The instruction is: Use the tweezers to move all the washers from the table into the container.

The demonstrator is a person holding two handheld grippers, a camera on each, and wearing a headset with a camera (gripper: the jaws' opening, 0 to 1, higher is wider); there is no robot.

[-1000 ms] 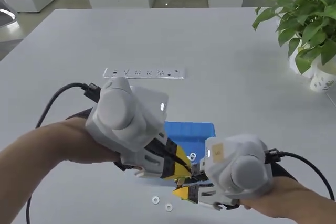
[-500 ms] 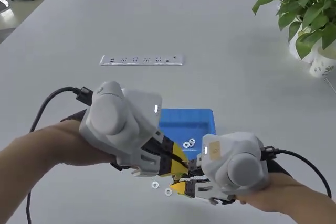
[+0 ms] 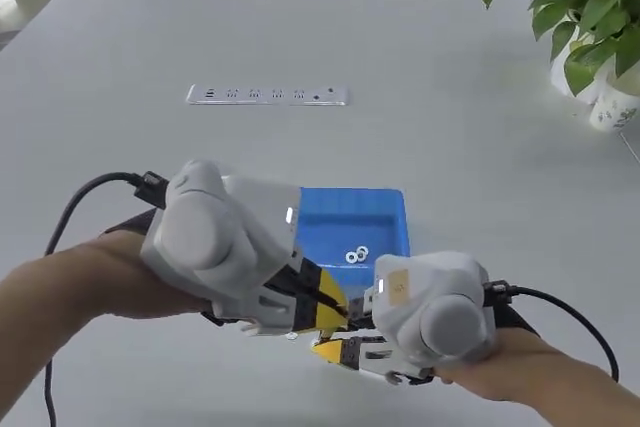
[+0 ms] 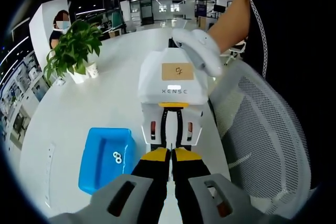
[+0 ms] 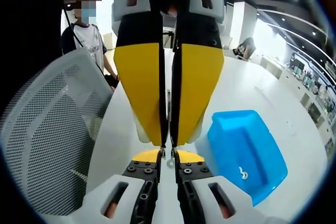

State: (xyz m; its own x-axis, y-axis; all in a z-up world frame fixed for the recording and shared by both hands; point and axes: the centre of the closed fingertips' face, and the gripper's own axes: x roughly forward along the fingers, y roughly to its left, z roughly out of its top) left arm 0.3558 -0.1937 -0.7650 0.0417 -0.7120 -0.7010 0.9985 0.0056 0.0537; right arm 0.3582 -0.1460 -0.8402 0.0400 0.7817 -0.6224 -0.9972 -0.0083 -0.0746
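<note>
Lying together in the container (image 3: 372,215), two washers (image 3: 355,256) are already in; any on the table (image 3: 450,127) are hidden under the grippers. A thin metal strip, apparently the tweezers (image 5: 168,109), runs between the yellow jaws of the left gripper (image 4: 171,154), which are closed down to a slit on it. The right gripper (image 5: 168,157) meets it nose to nose just beside the container's near edge. Its jaws are also almost together and seem to pinch the strip's end, though that is hard to make out. I judge this a regrip of the tool between picks. Next, one gripper needs to let go so the tips can drop onto a washer, and the squeeze must be light. The table is plain pale grey, with a power strip (image 3: 268,95) farther back and a plant (image 3: 590,7) at its right corner. A mesh chair (image 5: 47,140) stands at the near side.
</note>
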